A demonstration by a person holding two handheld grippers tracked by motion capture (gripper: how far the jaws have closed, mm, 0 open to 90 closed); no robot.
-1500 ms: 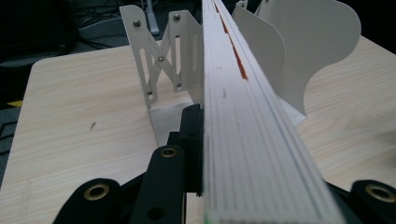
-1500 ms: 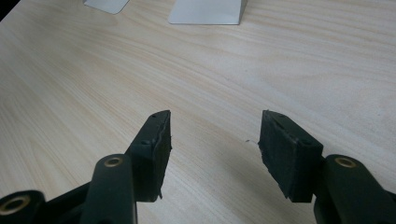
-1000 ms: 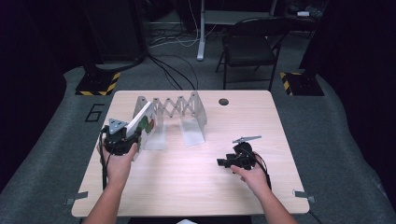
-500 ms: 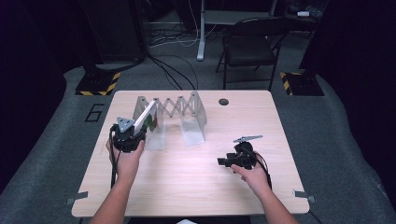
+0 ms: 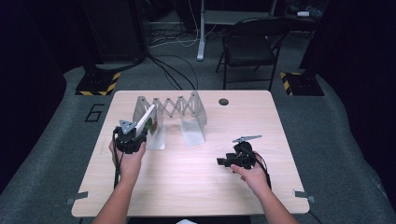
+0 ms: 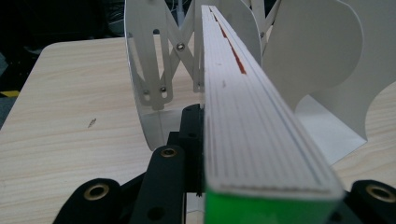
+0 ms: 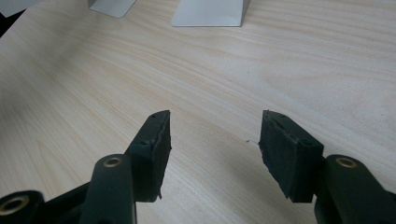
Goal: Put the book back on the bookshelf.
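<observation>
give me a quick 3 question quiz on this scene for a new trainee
1. True or false: the left hand-held gripper is shut on a book.
2. Multiple choice: the right hand-held gripper is (A) shut on a book, (B) open above bare table, (C) clamped on the rack.
3. Fill the blank: the book points toward the white folding ____ at the far side of the table.

Key
1. True: the book sits between its jaws, page edges up, in the left gripper view.
2. B: its jaws stand apart with nothing between them.
3. Rack.
</observation>
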